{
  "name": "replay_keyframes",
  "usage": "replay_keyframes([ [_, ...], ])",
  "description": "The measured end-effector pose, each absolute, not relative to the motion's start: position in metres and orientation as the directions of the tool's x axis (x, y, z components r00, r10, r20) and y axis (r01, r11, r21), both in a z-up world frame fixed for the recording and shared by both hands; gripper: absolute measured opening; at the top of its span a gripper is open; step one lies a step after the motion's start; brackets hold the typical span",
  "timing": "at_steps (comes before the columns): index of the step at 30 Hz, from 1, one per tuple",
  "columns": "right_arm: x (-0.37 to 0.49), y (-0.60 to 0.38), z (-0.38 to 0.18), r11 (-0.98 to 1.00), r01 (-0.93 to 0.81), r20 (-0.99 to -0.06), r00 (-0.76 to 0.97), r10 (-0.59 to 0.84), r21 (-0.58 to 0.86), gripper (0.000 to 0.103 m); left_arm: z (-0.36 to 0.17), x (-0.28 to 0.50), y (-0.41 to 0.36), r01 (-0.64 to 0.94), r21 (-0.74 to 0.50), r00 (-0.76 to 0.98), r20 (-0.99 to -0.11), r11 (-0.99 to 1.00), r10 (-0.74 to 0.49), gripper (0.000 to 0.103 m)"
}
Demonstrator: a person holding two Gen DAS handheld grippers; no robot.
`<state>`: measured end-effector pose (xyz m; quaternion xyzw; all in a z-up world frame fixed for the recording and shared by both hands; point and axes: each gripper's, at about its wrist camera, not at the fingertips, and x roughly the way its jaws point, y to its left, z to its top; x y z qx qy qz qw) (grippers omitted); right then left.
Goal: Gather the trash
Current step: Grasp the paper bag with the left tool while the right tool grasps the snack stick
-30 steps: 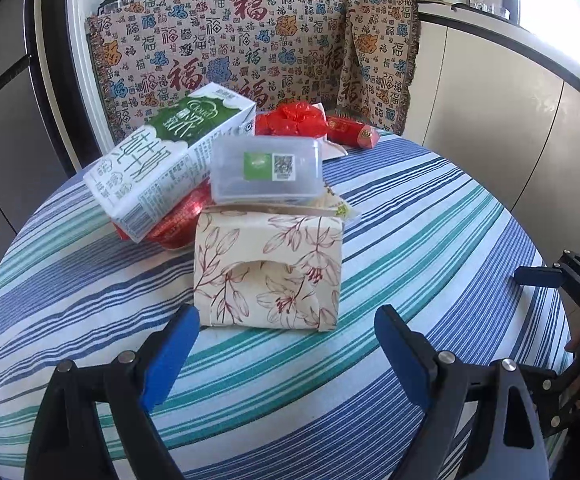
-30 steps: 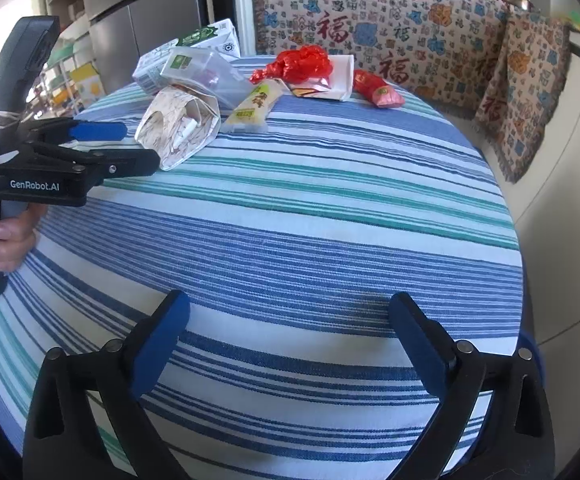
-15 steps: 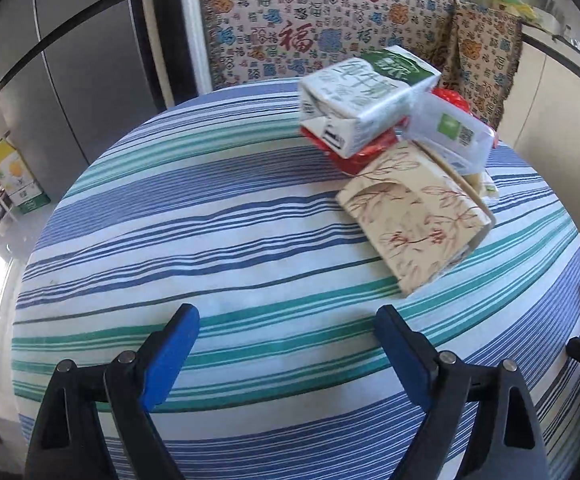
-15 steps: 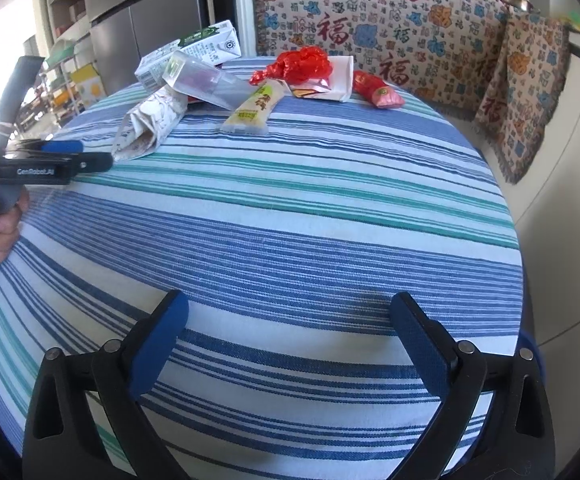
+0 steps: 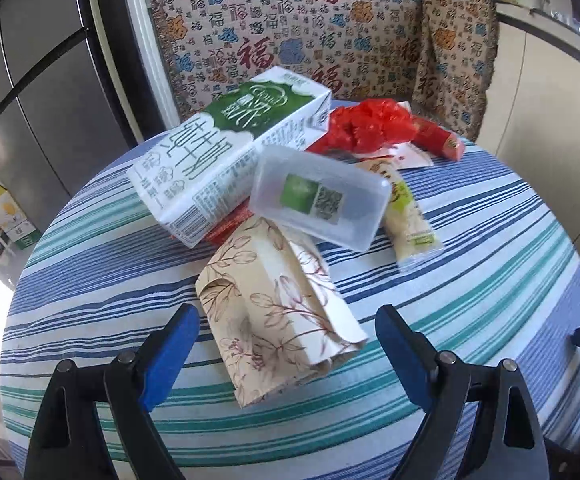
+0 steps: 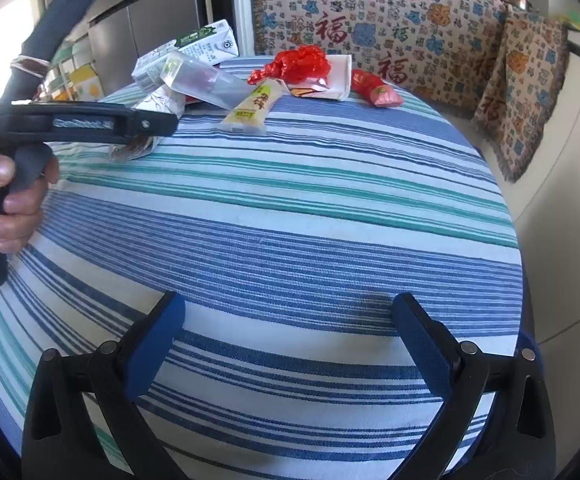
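Swinging back, my left tool [image 5: 286, 354] has been narrowing, still unclamped, around the beige floral paper bag [image 5: 278, 312]; next I'd squeeze; right tool [image 6: 290, 340] hangs apart

Left tool [image 5: 286, 354]: swung away from the litter pile half a second back, when only bare striped worktop [image 5: 490, 272] lay between its blue pads; now turned back onto the pile. Floral paper box [image 5: 278, 312]: a second ago lying broadside ahead of the pads, clear of them; now end-on, its near end between the two pads, neither pad seen pressing on it. Jaws: have just been closing a little, with the box between them. Right-wrist view: left tool [image 6: 90, 128] now larger, its fingers reaching over the box [image 6: 146, 120]; person's hand [image 6: 14, 200] on its grip shows more fully.
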<state>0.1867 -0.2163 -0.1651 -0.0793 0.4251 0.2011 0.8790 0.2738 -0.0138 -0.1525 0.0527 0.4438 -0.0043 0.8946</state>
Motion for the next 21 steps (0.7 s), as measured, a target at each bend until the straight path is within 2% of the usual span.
replay_keyframes([
  [1, 0.187, -0.217, -0.165, 0.907, -0.420, -0.781, 0.554, 0.288, 0.036, 0.102, -0.154, 0.274, -0.009, 0.043, 0.088, 0.604, -0.796, 0.995, 0.045, 0.082],
  [2, 0.188, -0.218, -0.164, 0.907, -0.419, -0.785, 0.547, 0.293, 0.046, 0.102, -0.154, 0.272, -0.004, 0.052, 0.055, 0.605, -0.796, 0.997, 0.012, 0.064],
  [4, 0.196, -0.223, -0.159, 0.905, -0.414, -0.784, 0.529, 0.325, 0.096, 0.102, -0.150, 0.265, 0.001, 0.073, 0.033, 0.627, -0.779, 0.997, -0.020, 0.055],
  [5, 0.202, -0.225, -0.157, 0.908, -0.404, -0.782, 0.527, 0.332, 0.113, 0.102, -0.147, 0.260, 0.000, 0.086, 0.038, 0.637, -0.771, 0.996, -0.026, 0.048],
  [8, 0.228, -0.226, -0.146, 0.918, -0.373, -0.772, 0.541, 0.334, 0.136, 0.101, -0.137, 0.250, -0.001, 0.117, 0.044, 0.646, -0.762, 0.992, -0.042, 0.046],
  [13, 0.283, -0.203, -0.136, 0.900, -0.376, -0.767, 0.503, 0.398, 0.220, 0.086, -0.129, 0.218, 0.016, 0.138, 0.010, 0.642, -0.763, 0.990, -0.082, 0.046],
  [19, 0.326, -0.151, -0.142, 0.891, -0.415, -0.785, 0.482, 0.389, 0.187, 0.073, -0.127, 0.183, 0.031, 0.139, -0.015, 0.632, -0.768, 0.990, -0.100, 0.046],
  [20, 0.330, -0.144, -0.145, 0.890, -0.417, -0.788, 0.480, 0.386, 0.182, 0.070, -0.127, 0.180, 0.032, 0.137, -0.020, 0.631, -0.769, 0.990, -0.103, 0.046],
  [21, 0.332, -0.140, -0.147, 0.891, -0.421, -0.793, 0.480, 0.376, 0.169, 0.056, -0.127, 0.177, 0.033, 0.138, -0.027, 0.630, -0.769, 0.990, -0.109, 0.046],
])
